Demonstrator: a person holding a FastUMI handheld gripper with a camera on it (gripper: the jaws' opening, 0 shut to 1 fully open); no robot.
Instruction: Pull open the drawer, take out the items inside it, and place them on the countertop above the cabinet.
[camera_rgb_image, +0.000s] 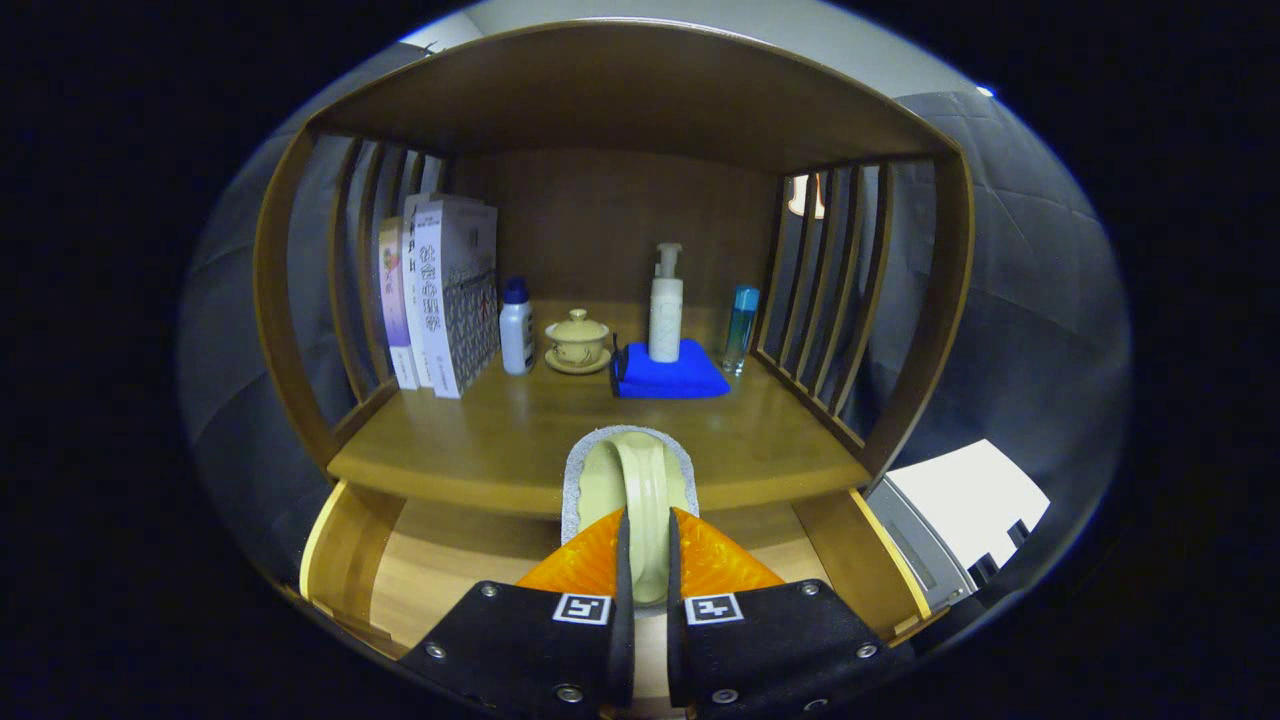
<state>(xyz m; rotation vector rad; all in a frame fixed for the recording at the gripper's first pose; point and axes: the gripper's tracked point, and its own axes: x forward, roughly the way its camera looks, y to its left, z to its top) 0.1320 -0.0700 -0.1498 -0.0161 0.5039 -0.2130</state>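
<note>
The drawer (360, 560) stands pulled open beneath the tabletop (500, 440). On that tabletop, left to right: books (440, 295), a white bottle (516, 328), a lidded cup (577, 341), a pump bottle (666, 305) on a blue cloth (668, 382), a blue bottle (741, 328). The hand-held gripper (646, 565) clamps a pale green sponge (630, 480), raised above the drawer at the tabletop's front edge.

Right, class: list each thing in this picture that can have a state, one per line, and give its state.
drawer: pulled open
gripper: shut on the sponge
sponge: held on edge between the fingers, above the open drawer
lidded teacup: lid on, upright on its saucer
pump bottle: upright on the blue cloth
capped white bottle: upright
blue bottle: upright
books: standing upright
</note>
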